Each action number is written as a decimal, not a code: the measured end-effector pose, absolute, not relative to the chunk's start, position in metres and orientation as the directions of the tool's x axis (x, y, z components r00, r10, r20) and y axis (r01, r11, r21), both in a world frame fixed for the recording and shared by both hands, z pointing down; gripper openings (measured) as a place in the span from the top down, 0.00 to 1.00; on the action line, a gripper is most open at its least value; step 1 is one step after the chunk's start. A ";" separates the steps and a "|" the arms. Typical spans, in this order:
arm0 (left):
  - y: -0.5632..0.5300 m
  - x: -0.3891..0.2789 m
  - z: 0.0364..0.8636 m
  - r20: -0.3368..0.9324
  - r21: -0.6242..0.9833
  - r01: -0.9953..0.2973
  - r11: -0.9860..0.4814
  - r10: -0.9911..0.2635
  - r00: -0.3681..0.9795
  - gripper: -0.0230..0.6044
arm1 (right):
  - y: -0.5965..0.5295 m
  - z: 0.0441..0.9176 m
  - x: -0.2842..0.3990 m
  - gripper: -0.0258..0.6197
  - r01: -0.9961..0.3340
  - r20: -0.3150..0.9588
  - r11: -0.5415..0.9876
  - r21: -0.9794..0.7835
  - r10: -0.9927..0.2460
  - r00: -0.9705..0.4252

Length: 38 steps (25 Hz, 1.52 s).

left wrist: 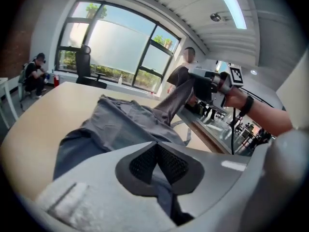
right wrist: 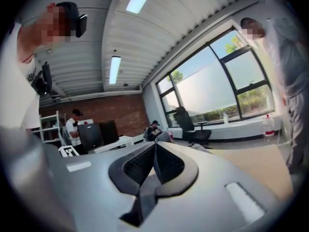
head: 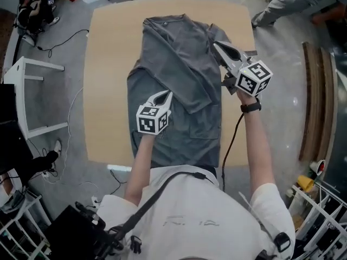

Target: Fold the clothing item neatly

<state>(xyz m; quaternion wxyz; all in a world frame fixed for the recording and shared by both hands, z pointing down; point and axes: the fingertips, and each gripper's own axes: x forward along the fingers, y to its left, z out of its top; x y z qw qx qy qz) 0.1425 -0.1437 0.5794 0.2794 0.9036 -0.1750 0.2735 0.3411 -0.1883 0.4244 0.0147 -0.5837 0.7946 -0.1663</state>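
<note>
A grey shirt [head: 179, 64] lies lengthwise on a tan table [head: 108, 80]. My right gripper [head: 219, 47] is clenched on its sleeve [left wrist: 175, 98], which is raised off the cloth. My left gripper [head: 162, 97] is clenched on fabric mid-body. I judge a thin pinch could slip (or drag the body askew), landing the fold crooked. There is bare tabletop to the left, and the table's right edge is near.

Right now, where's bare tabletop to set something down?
Widest free patch: the table strip between the shirt and the left edge. A narrower strip runs right of the shirt, but the right gripper, holding up shirt cloth, and that arm hang over it. Centre is crowded: shirt plus left gripper.
</note>
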 end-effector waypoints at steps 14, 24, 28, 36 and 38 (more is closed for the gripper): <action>-0.194 -0.005 0.643 0.711 0.395 -0.727 -0.562 -0.314 0.629 0.82 | -0.137 0.671 0.030 0.73 -0.739 0.579 0.558 -0.377 -0.480 -0.659; -0.220 0.065 0.684 0.742 0.178 -0.621 -0.763 -0.311 0.594 0.72 | -0.127 0.624 0.140 0.70 -0.852 0.502 0.323 -0.411 -0.700 -0.508; -0.220 0.075 0.718 0.823 0.129 -0.544 -0.829 -0.217 0.525 0.72 | -0.135 0.637 0.191 0.76 -0.901 0.545 0.209 -0.379 -0.737 -0.400; -0.231 0.042 0.676 0.781 0.186 -0.648 -0.738 -0.290 0.554 0.96 | -0.156 0.680 0.260 0.76 -0.977 0.688 -0.007 -0.213 -0.711 -0.145; -0.237 0.025 0.660 0.758 0.210 -0.675 -0.707 -0.319 0.569 0.96 | -0.161 0.689 0.265 0.75 -0.979 0.710 -0.059 -0.196 -0.697 -0.100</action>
